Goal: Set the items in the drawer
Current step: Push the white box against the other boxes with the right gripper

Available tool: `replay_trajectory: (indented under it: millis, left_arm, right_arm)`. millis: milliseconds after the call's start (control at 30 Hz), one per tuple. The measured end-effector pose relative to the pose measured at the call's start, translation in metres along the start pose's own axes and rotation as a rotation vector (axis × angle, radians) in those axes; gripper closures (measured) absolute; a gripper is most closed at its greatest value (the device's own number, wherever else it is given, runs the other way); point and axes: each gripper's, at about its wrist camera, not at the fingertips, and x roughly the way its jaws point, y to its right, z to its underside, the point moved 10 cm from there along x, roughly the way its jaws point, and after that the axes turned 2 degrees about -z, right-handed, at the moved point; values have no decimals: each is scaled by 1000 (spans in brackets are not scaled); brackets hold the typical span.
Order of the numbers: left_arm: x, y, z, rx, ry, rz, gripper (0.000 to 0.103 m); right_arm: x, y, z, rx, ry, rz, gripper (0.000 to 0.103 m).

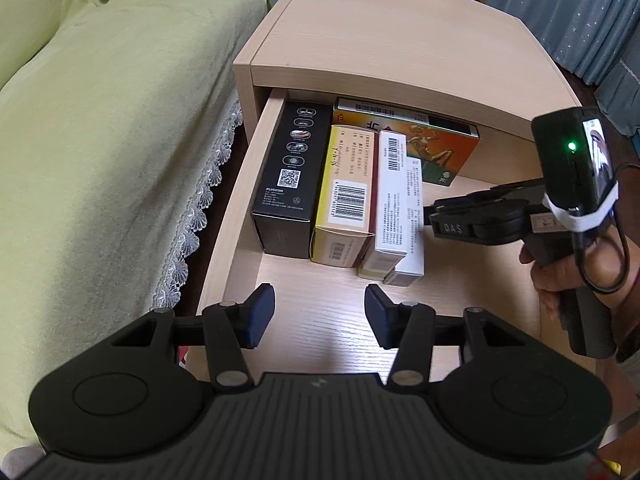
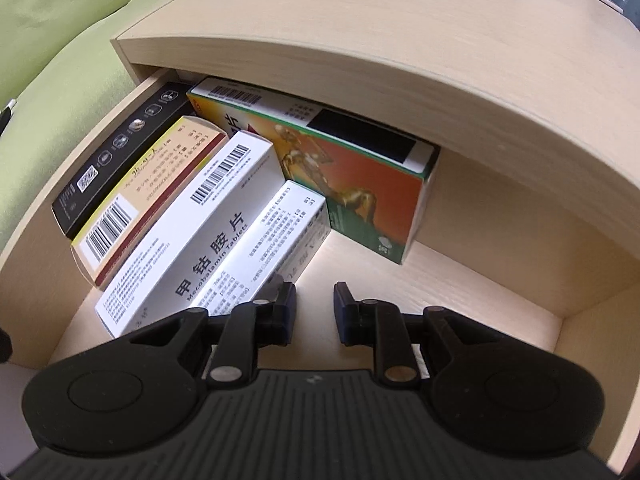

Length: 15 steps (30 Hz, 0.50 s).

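Cardboard boxes (image 2: 208,216) in pale wood drawer (image 1: 320,320), both grippers' fingers (image 1: 260,316) released.

- Soft, even daylight fills both views; nothing is dim.
- A pale glare patch lies on the drawer (image 1: 332,320) floor in front of the boxes.
- The nightstand top (image 2: 360,80) casts shade over the drawer's back.
- Fisheye distortion bends straight edges strongly, and the corners go black.
- The right wrist view is slightly soft; print on the white box (image 2: 208,240) stays readable.
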Motion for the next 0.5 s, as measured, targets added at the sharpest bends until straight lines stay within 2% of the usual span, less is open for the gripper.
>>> replay_trajectory:
  millis: [233, 500]
  left_arm:
    - [1, -4, 0, -6, 0, -10, 48]
    - [4, -12, 1, -12, -5, -22, 46]
  right_arm:
    - [-20, 18, 10, 46, 12, -9, 85]
    - [-42, 8, 31, 36, -32, -45, 85]
